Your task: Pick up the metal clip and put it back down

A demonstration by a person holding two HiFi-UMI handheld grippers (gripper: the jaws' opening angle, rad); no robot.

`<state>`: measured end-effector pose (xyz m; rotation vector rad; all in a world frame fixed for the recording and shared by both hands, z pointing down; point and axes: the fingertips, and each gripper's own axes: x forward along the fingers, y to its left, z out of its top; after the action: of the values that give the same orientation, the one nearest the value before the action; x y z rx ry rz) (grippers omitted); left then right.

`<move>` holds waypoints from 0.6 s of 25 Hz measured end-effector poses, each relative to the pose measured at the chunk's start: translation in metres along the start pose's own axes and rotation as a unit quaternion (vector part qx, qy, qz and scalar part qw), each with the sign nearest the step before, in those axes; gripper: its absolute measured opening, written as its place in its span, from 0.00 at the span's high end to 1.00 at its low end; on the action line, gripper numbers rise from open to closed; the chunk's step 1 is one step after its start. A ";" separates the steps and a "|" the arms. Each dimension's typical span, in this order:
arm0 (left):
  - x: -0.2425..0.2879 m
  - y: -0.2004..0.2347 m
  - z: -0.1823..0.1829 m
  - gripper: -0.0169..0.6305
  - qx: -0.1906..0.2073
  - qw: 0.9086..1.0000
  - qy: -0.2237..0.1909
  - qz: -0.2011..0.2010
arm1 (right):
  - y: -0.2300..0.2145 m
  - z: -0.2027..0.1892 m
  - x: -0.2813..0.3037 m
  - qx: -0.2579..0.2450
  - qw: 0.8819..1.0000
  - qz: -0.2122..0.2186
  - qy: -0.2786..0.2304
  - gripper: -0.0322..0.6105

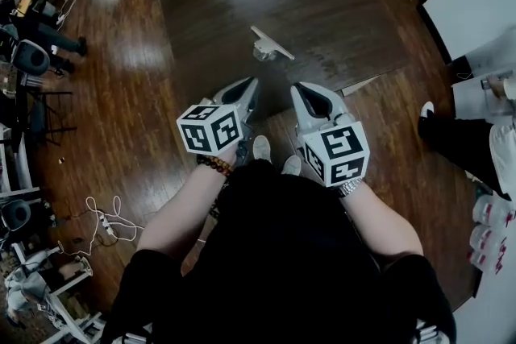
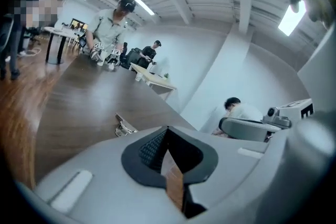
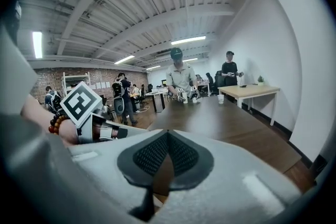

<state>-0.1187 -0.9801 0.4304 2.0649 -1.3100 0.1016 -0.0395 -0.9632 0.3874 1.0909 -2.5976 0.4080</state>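
Wood flooring [image 1: 121, 93] runs through a big workshop room, with other people busy at benches in the distance. A long dark table [image 1: 347, 12] fills the middle of the head view.

Both tongs hang off the table's near end, close to the person's body. The left tongs [image 1: 253, 83] sit over the table's near edge and the right tongs [image 1: 297, 88] are just beside them, over the same edge. In its own view each pair has its ribbed pads pressed together at the tips with nothing caught between them. Only floor or table shows through the narrow gap lower down.

The metal clip [image 1: 270, 45] lies on the table, in from the near end and about midway across its width. It is well apart from both tongs, and one thin arm sticks up at a slant.

My judgement is that this fits two stages equally. Either the clip is waiting to be lifted, or it has been set back down and the tongs are drawn clear. These pictures do not settle which. Any grasp would need one pair spread first, then carried forward over the table's near end to the clip's thin arm or small body.
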 end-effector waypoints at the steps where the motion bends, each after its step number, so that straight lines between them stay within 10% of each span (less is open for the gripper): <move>1: -0.005 -0.007 0.001 0.95 0.017 1.000 0.000 -0.003 | 0.005 0.000 -0.001 -0.002 1.000 0.003 -0.002 0.96; 15: -0.068 -0.039 0.005 0.95 0.125 0.991 -0.004 -0.043 | 0.064 0.011 -0.005 -0.020 1.000 -0.004 -0.022 0.96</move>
<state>-0.1207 -0.9207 0.3793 2.3322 -1.2627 0.2303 -0.0843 -0.9206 0.3664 1.1089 -2.6267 0.3336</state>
